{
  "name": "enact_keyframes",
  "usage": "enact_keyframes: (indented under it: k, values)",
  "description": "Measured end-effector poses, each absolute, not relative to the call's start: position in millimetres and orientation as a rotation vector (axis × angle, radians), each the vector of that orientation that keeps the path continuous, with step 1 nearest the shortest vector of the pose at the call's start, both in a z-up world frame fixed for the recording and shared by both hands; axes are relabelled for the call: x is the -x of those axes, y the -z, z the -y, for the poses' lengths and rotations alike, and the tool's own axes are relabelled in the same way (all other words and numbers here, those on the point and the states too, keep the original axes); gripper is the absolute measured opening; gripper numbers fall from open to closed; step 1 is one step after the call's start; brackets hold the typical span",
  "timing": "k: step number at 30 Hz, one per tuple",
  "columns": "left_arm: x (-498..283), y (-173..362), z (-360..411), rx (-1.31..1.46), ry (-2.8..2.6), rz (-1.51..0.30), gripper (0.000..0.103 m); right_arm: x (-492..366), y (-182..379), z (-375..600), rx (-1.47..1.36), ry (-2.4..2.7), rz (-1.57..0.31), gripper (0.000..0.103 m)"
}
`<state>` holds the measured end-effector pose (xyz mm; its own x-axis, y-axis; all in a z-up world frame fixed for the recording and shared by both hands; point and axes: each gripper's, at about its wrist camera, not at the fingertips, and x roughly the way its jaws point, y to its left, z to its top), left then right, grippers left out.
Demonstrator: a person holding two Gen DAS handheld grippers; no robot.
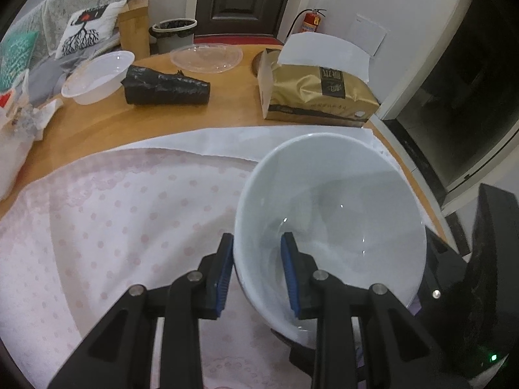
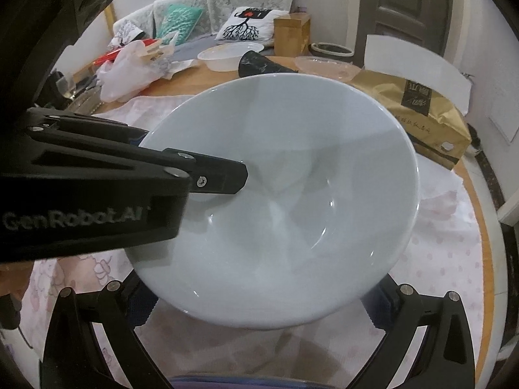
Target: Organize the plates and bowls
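Scene: a person's two handheld grippers meet over one white ceramic bowl [image 1: 327, 227] above a round wooden table [image 1: 227, 103] laid with a pink dotted cloth [image 1: 113, 220].
Bowl's place: in the left wrist view it fills the 4 o'clock quarter, tilted, its mouth turned towards the camera; in the right wrist view it sits dead centre.
Left gripper [image 1: 258, 275]: clenched on the bowl's near rim, one blue pad [image 1: 290, 272] inside the wall, the other outside.
Right gripper [image 2: 259, 308]: its fingers stand wide at 7 and 5 o'clock, to either side of the bowl's underside; the pads are hidden behind the bowl, so whether they press on it cannot be told.
Handling: glazed, stiff and probably fairly heavy; smooth enough to slip, and breakable if dropped on the table.
Best hold: the rim, wall pinched between the pads; a second grip on the opposite side would steady the tilt.
Beyond: a plastic bowl [image 1: 97, 76] at 10 o'clock, a clear plastic plate [image 1: 206, 56] at 12 o'clock, a gold tissue pack [image 1: 321, 95] at 1 o'clock.
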<state>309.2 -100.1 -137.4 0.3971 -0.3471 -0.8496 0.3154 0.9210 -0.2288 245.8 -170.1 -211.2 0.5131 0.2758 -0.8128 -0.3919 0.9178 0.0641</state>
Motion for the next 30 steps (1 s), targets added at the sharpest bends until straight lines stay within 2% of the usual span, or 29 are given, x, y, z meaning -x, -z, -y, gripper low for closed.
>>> enact_keyframes:
  k: [9, 20, 30]
  values:
    - [-317.6, 142.5, 97.1, 0.099, 0.447, -1.084, 0.027, -263.1, 223.8, 169.9, 0.113, -0.434, -1.04, 0.099]
    - [-314.4, 139.9, 94.9, 0.103, 0.458, -1.074, 0.028, -253.1, 217.2, 166.6, 0.144, -0.413, -0.986, 0.095]
    - [-294.1, 115.5, 99.1, 0.042, 0.46, -1.038, 0.027, -233.0, 202.7, 165.6, 0.159, -0.408, -0.9, 0.095]
